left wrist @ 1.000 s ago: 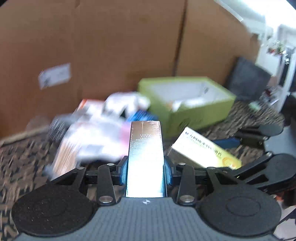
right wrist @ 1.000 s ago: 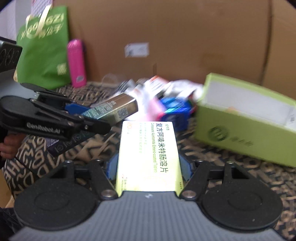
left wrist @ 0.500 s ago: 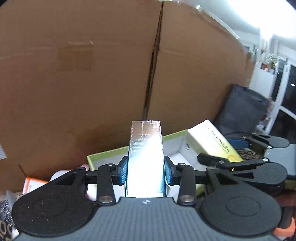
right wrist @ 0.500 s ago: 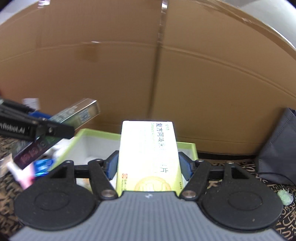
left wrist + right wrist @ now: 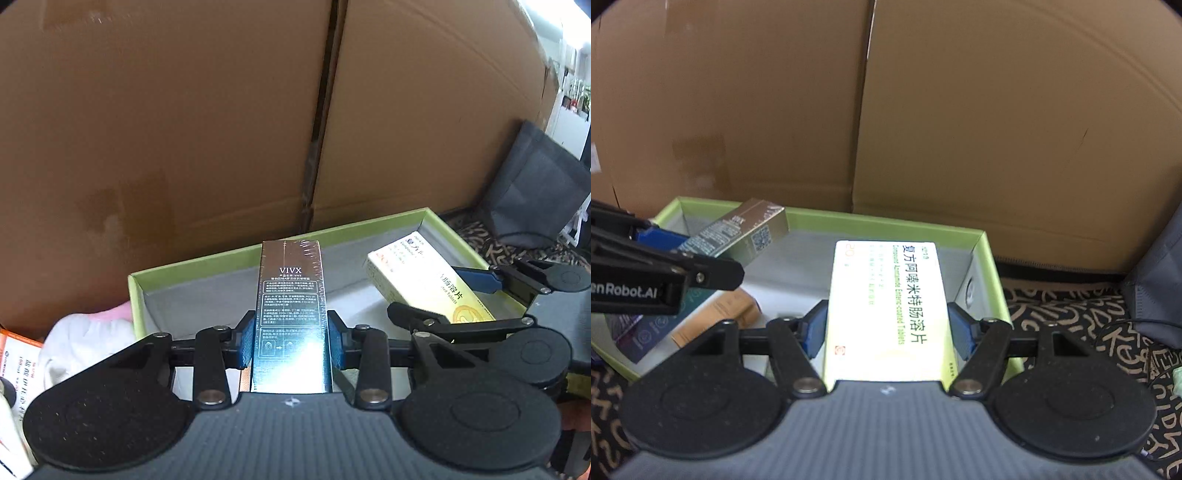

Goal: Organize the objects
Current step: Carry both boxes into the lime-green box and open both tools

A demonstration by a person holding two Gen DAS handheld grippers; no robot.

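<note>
Two boxes hang over the green tray [image 5: 436, 218]. Left wrist view: the left gripper [image 5: 291, 334] has its jaws pinching the silver VIVX box [image 5: 290, 295], with the tray ahead. Right wrist view: the right gripper [image 5: 886, 328] has its jaws pinching the yellow tablet box [image 5: 886, 302] above the tray's right end; an orange box [image 5: 716, 317] lies inside, left of the jaws.
</note>
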